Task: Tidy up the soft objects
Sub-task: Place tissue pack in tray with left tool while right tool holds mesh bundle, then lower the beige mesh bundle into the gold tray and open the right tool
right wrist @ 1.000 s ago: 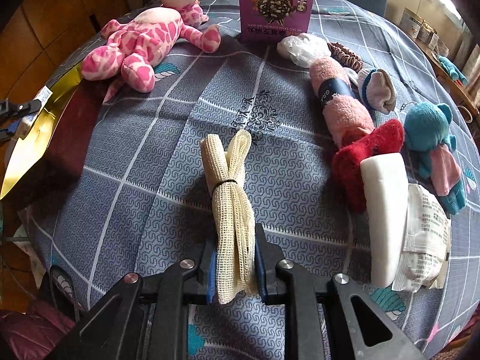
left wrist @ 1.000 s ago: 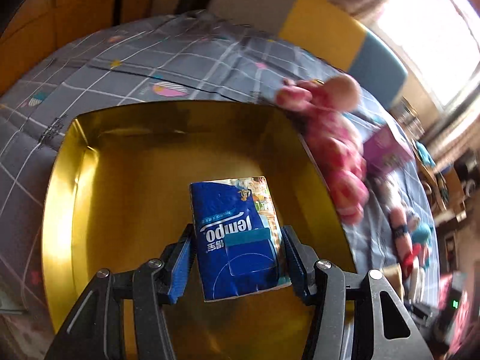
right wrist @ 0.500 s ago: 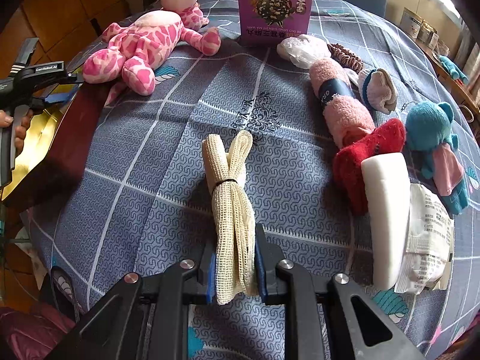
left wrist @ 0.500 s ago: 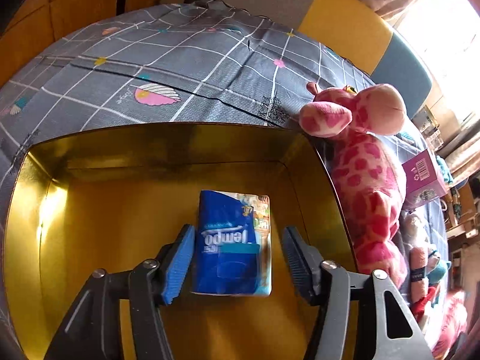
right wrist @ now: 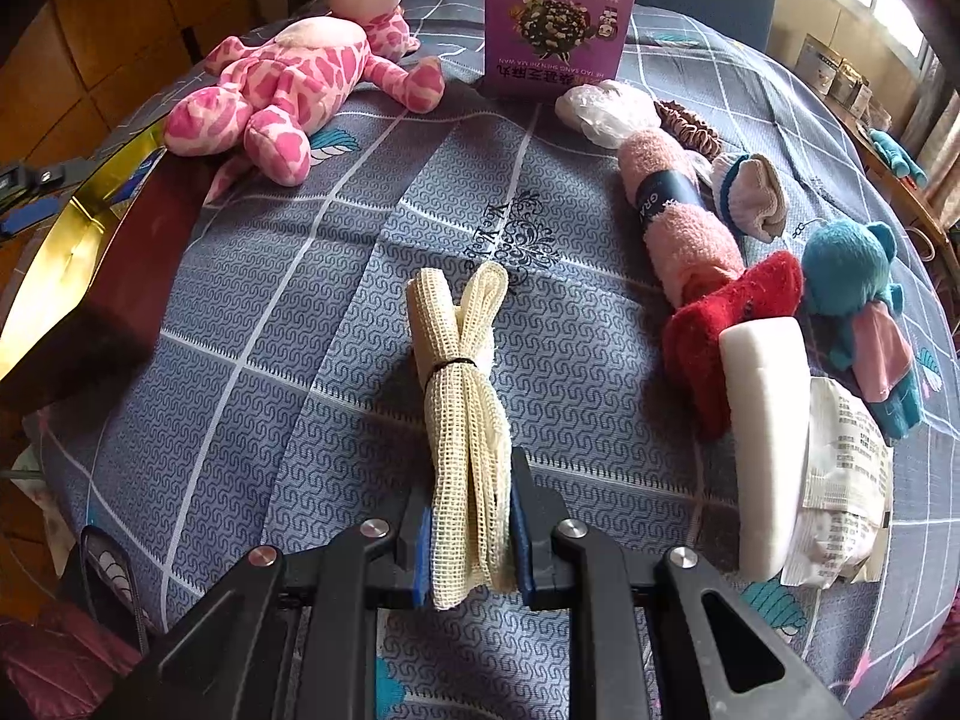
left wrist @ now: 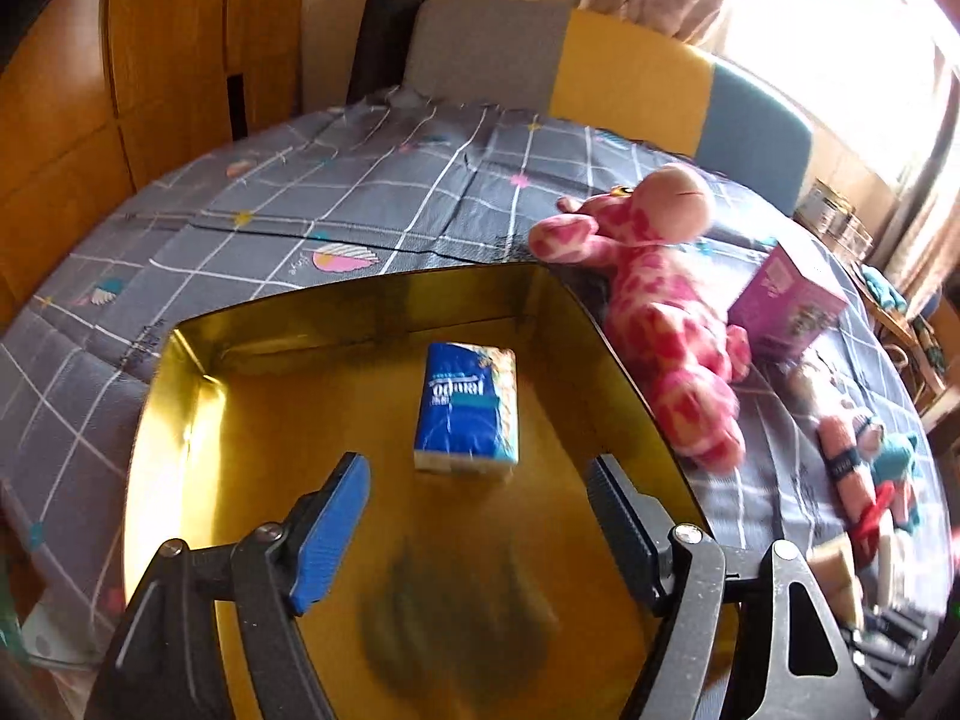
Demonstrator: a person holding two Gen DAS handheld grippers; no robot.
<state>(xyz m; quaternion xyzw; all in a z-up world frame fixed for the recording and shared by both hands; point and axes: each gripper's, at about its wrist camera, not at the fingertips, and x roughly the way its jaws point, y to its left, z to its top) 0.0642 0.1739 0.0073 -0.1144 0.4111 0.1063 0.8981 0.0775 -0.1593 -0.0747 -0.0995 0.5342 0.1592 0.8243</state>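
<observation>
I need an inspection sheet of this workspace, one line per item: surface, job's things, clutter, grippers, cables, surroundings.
Surface: grey-blue checked cloth covering the table.
Job's things: blue tissue pack lying in the shiny gold tray; pink spotted plush giraffe beside the tray; cream mesh cloth bundle; pink rolled towel; teal plush bear.
Clutter: purple cardboard box; white soap-like bar.
Grippers: left gripper open, jaws just been opening, nothing between them; right gripper shut on the mesh bundle.
Cables: nothing seen.
Surroundings: wooden panels, bright window.
</observation>
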